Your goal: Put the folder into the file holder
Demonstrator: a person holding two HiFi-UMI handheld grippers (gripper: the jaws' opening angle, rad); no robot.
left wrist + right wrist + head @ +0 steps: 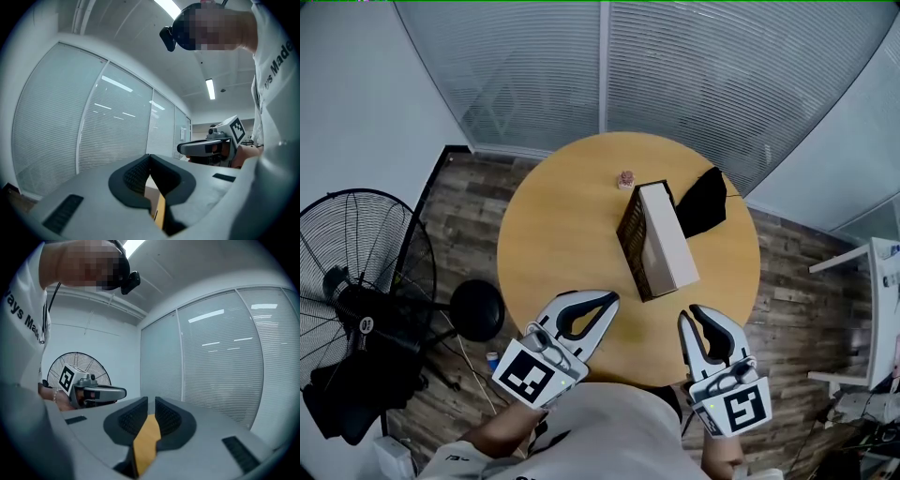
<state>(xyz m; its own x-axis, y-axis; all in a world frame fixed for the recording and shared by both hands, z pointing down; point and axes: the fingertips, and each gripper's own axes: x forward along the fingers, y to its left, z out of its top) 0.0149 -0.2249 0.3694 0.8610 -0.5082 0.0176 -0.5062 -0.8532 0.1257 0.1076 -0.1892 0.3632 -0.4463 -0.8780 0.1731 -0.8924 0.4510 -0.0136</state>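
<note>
Folder [667, 234] stands white and upright in the file holder [628, 246] — long axis pointing away from you, nearer your right gripper [689, 313] than your left gripper [613, 300]; both are closed, empty.

Left gripper [607, 300]: over the near edge of the table [562, 234], held level, pointing in toward the table's middle; jaws fully together, empty.
Left forearm [492, 433]: behind its gripper, off the table's near side.
Right gripper [691, 312]: at the table's near edge, beside the left one and apart from it; jaws closed to a thin slit, nothing between.
Right hand [724, 457]: off the table's near side, behind its gripper.
</note>
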